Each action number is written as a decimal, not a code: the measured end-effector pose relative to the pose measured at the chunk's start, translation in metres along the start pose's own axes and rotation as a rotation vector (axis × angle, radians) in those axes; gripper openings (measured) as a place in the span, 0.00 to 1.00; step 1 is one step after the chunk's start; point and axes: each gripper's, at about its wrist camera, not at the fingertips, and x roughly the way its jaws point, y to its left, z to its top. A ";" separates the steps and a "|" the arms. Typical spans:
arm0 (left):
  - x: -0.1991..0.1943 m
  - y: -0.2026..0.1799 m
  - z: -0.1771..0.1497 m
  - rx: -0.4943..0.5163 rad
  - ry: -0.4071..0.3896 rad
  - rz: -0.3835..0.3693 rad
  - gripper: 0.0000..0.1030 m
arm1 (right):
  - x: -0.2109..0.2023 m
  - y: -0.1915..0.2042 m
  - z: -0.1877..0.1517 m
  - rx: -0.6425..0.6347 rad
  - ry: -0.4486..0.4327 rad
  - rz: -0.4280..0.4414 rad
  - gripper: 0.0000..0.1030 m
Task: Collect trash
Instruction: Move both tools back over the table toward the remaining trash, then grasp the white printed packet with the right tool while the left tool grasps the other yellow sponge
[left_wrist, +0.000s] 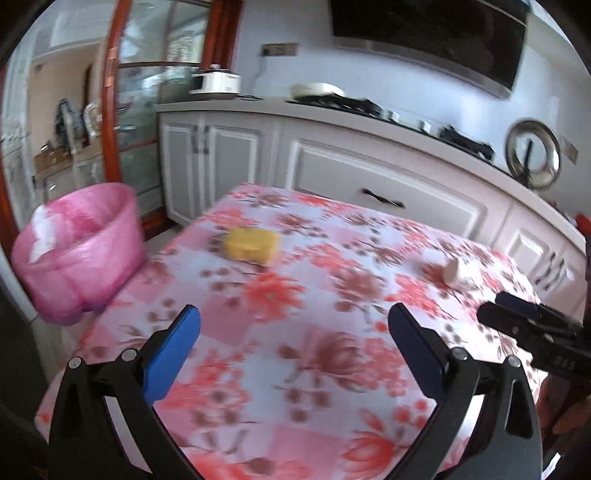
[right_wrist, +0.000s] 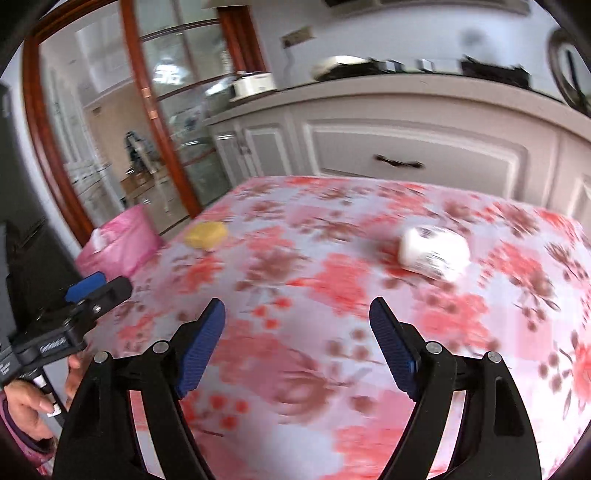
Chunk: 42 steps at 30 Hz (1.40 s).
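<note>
Both grippers hang spread and empty, left gripper (left_wrist: 293, 332), right gripper (right_wrist: 297, 325); past the right one lies the white crumpled cup (right_wrist: 434, 253), likely light, crushable: pinch its middle; yellow sponge (left_wrist: 251, 245) sits near the pink-lined bin (left_wrist: 79, 251)

1. Tablecloth (left_wrist: 295, 332): pink and white checks, red and brown flowers.
2. Sponge (left_wrist: 251, 245): yellow.
3. Small bottle (right_wrist: 434, 253): white, dark print on label.
4. Bin liner (left_wrist: 79, 251): translucent pink.
5. Left gripper (left_wrist: 293, 332), right gripper (right_wrist: 297, 326): black frames, blue pads.
6. Cabinets (left_wrist: 369, 173): white, black handles.
7. Door frame (right_wrist: 40, 122): red-brown wood.
</note>
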 end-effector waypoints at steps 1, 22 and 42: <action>0.005 -0.009 -0.001 0.018 0.005 -0.009 0.95 | 0.000 -0.011 -0.001 0.014 0.002 -0.019 0.74; 0.102 0.005 0.016 -0.032 0.121 0.034 0.95 | 0.089 -0.109 0.041 0.145 0.082 -0.196 0.82; 0.189 0.056 0.067 -0.129 0.174 0.154 0.95 | 0.114 -0.110 0.049 0.158 0.102 -0.183 0.64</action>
